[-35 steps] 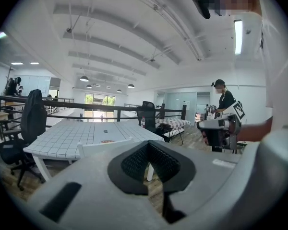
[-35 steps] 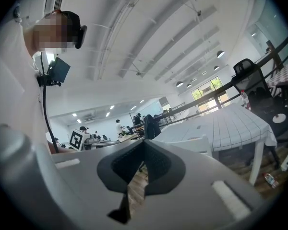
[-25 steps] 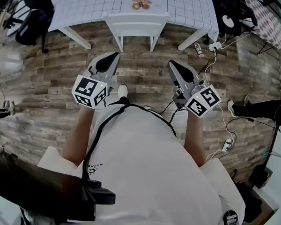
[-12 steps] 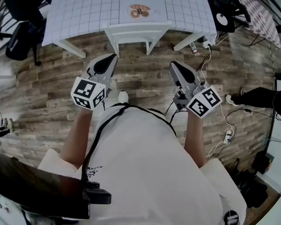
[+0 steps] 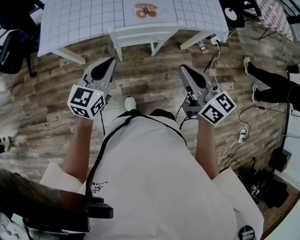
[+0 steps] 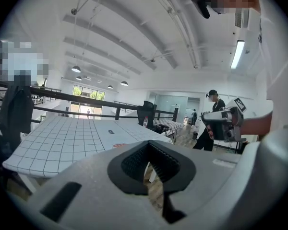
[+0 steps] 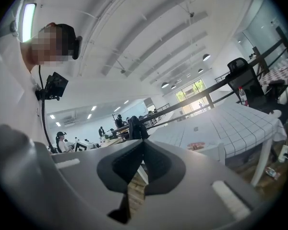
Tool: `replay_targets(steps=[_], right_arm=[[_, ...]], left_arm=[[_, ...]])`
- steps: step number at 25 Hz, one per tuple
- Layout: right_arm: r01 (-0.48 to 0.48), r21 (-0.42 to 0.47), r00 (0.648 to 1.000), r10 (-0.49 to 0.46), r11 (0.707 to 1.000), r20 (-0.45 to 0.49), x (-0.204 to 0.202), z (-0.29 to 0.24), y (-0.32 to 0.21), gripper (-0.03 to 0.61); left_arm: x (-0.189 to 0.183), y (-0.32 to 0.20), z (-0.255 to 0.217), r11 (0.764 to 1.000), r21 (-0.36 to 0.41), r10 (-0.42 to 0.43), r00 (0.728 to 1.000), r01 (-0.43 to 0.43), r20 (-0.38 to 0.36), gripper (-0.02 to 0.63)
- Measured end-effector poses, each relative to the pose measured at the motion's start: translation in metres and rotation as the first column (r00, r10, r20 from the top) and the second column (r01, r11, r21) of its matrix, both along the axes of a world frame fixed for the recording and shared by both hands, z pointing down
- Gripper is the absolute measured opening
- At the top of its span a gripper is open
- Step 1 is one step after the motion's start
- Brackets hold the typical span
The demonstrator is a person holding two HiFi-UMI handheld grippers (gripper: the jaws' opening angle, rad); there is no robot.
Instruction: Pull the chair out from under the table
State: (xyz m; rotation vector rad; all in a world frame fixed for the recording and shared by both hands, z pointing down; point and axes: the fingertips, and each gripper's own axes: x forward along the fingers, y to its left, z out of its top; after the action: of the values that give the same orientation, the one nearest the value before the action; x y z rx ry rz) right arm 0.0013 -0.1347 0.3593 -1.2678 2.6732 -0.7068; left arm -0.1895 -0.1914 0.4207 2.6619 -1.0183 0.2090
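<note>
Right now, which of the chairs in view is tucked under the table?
The white chair, centred at the near edge of the gridded table, only its back sticking out. The black office chair stands clear, off the table's left end.

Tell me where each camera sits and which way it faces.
Head view: on the person's head, facing steeply down at the floor, table and chair; shows their shirt, the left hand-held gripper and the right hand-held gripper.
Left gripper view: on the left hand-held gripper, facing along its shut jaws towards the table; the right hand-held gripper shows at right.
Right gripper view: on the right hand-held gripper, facing past its shut jaws towards table and chair; the shirt shows at left.
Shared: all three show the table.
</note>
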Motion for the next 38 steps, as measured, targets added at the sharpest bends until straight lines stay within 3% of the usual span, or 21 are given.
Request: replay_targets(steps=[15, 22, 24, 27, 32, 35, 38], right_arm=[[0.085, -0.01, 0.996, -0.085, 0.996, 0.006, 0.004, 0.016, -0.013, 0.005], [0.169, -0.007, 0.984, -0.169, 0.986, -0.06, 0.031, 0.024, -0.057, 0.005], [0.204, -0.014, 0.971, -0.204, 0.979, -0.127, 0.04, 0.034, -0.074, 0.005], [0.264, -0.037, 0.904, -0.26, 0.964, -0.338, 0.053, 0.063, -0.101, 0.005], [0.386, -0.088, 0.683, -0.349, 0.918, -0.641, 0.067, 0.11, -0.147, 0.006], [0.443, -0.125, 0.56, -0.383, 0.888, -0.734, 0.071, 0.135, -0.175, 0.021], [0.487, -0.162, 0.469, -0.413, 0.858, -0.78, 0.069, 0.156, -0.198, 0.043]], left_arm=[[0.011, 0.001, 0.012, 0.999, -0.006, -0.04, 0.997, 0.04, 0.059, 0.008], [0.035, -0.025, 0.018, 0.996, 0.009, -0.093, 0.984, 0.092, 0.153, 0.008], [0.047, -0.037, 0.022, 0.996, 0.011, -0.09, 0.979, 0.089, 0.183, 0.008], [0.061, -0.056, 0.03, 0.996, 0.015, -0.093, 0.969, 0.092, 0.23, 0.008], [0.075, -0.097, 0.048, 0.997, 0.029, -0.074, 0.934, 0.068, 0.348, 0.028], [0.079, -0.123, 0.062, 0.998, 0.047, -0.056, 0.903, 0.039, 0.426, 0.038], [0.081, -0.144, 0.081, 0.998, 0.053, -0.04, 0.873, 0.016, 0.486, 0.045]])
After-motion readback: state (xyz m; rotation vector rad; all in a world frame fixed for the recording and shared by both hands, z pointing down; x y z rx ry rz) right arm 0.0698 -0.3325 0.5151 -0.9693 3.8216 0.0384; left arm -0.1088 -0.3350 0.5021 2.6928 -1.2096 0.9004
